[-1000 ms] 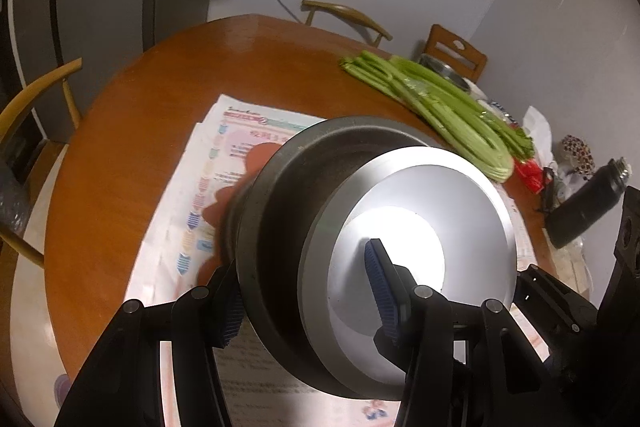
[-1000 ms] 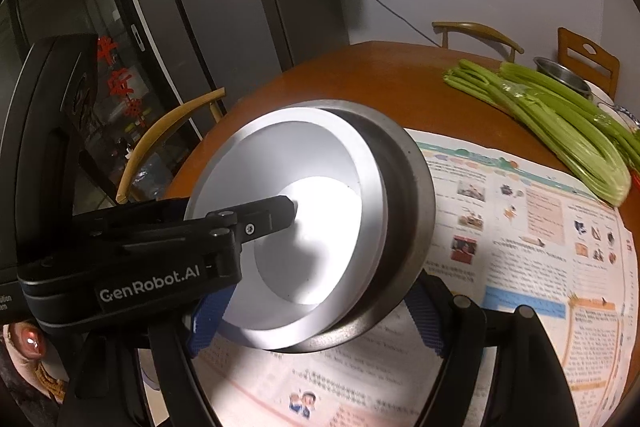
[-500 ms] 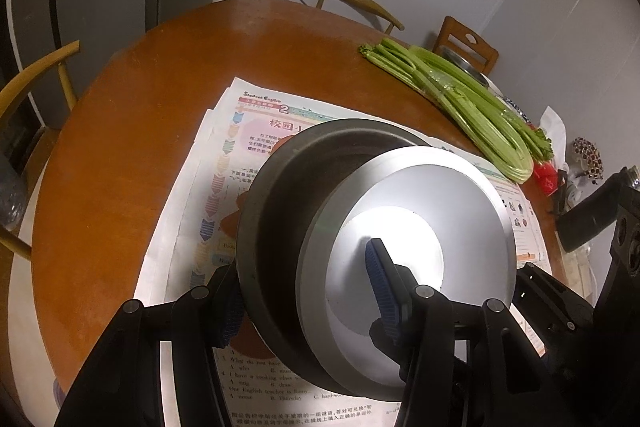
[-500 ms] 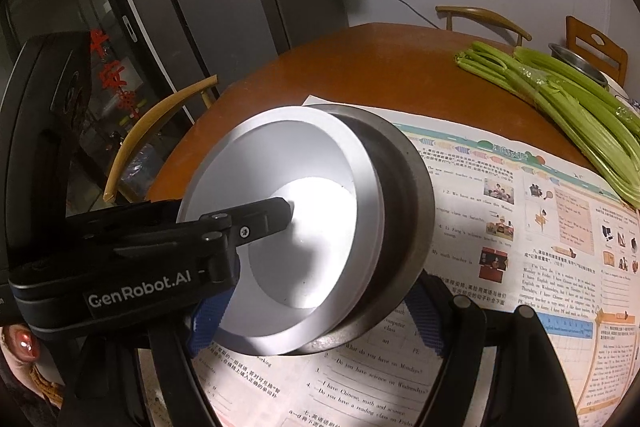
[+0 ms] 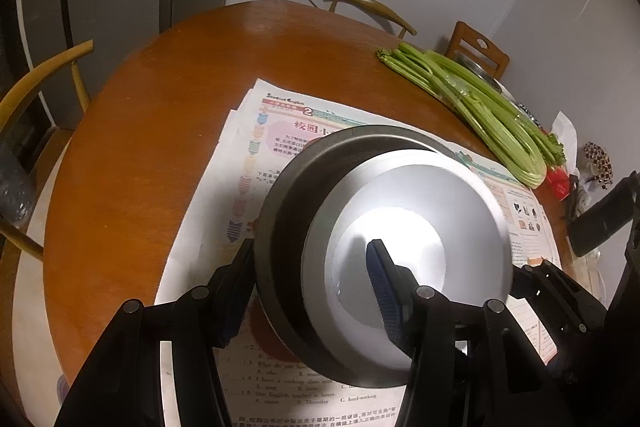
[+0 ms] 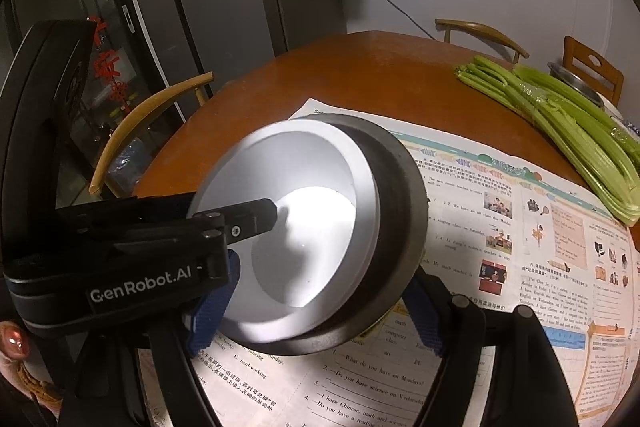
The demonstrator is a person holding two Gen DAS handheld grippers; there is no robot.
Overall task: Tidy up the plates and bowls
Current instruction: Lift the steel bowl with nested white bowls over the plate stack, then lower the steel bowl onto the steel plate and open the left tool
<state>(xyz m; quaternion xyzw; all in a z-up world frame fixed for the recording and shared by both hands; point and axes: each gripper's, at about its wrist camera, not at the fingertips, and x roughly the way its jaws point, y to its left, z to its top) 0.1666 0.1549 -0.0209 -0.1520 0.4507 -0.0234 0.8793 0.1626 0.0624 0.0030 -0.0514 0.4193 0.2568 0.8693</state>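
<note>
A small metal bowl (image 5: 416,239) sits nested inside a larger dark metal bowl (image 5: 296,195), both tilted and held above the newspaper. My left gripper (image 5: 308,287) is shut on the rims of the two bowls, one blue pad inside the small bowl and one outside the big one. In the right wrist view the same small bowl (image 6: 296,211) lies inside the large bowl (image 6: 396,211). My right gripper (image 6: 320,311) straddles the bowls from the other side, its blue pads at their lower rim; whether they press on it does not show.
Newspaper sheets (image 6: 520,267) cover the round wooden table (image 5: 132,147). A celery bunch (image 5: 480,107) lies at the back right beside a metal bowl (image 6: 576,83). A dark bottle (image 5: 600,219) and small items sit at the right edge. Chairs (image 6: 152,115) ring the table.
Both grippers and the nested bowls have moved back toward me and a little up; more newspaper and table show beyond the bowls. The grips look the same.
</note>
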